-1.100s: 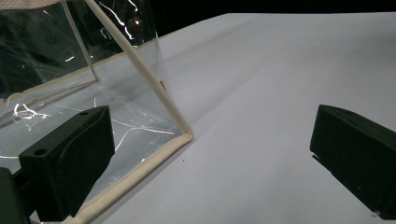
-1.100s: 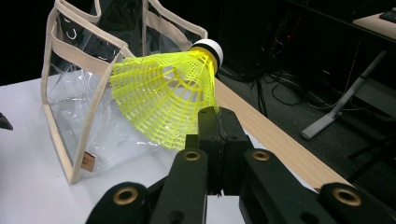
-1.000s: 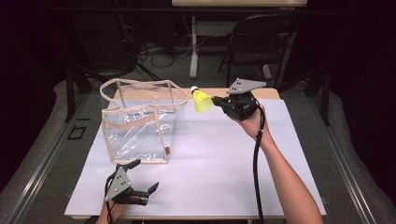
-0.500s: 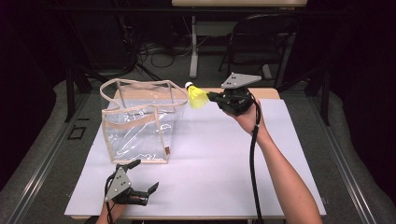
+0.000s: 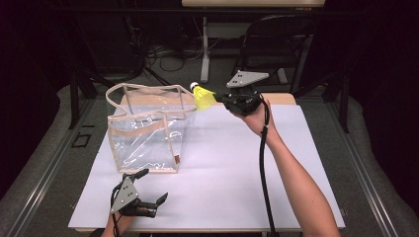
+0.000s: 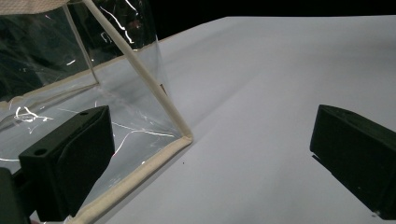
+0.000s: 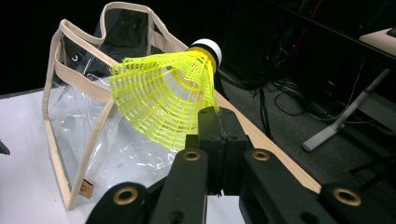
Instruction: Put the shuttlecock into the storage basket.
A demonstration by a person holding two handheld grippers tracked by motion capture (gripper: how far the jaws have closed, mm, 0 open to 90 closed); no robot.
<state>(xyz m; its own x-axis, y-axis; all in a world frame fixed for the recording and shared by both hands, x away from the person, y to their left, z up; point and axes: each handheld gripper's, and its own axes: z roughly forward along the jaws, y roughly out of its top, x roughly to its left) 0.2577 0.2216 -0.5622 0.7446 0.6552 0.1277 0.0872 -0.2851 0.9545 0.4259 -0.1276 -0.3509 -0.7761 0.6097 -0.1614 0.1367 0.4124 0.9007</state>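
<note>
A yellow mesh shuttlecock point(image 5: 202, 96) point(image 7: 163, 93) with a white cap hangs in the air at the far right corner of a clear plastic tote bag point(image 5: 148, 131) point(image 7: 79, 112) with beige trim. My right gripper point(image 5: 221, 101) point(image 7: 217, 122) is shut on the rim of the shuttlecock's skirt, cap pointing away toward the bag's open top. My left gripper point(image 5: 153, 186) point(image 6: 210, 154) rests open on the white table near the front edge, just in front of the bag's near right bottom corner point(image 6: 184, 137), nothing between its jaws.
The white tabletop point(image 5: 232, 168) stretches right of the bag and in front of it. A wooden strip point(image 5: 281, 98) runs along the table's far edge. Beyond it are a chair point(image 5: 276, 44), table legs and cables on the dark floor.
My right gripper has carried the shuttlecock left and slightly up, toward the bag's top right corner. The left gripper has stayed where it was.
</note>
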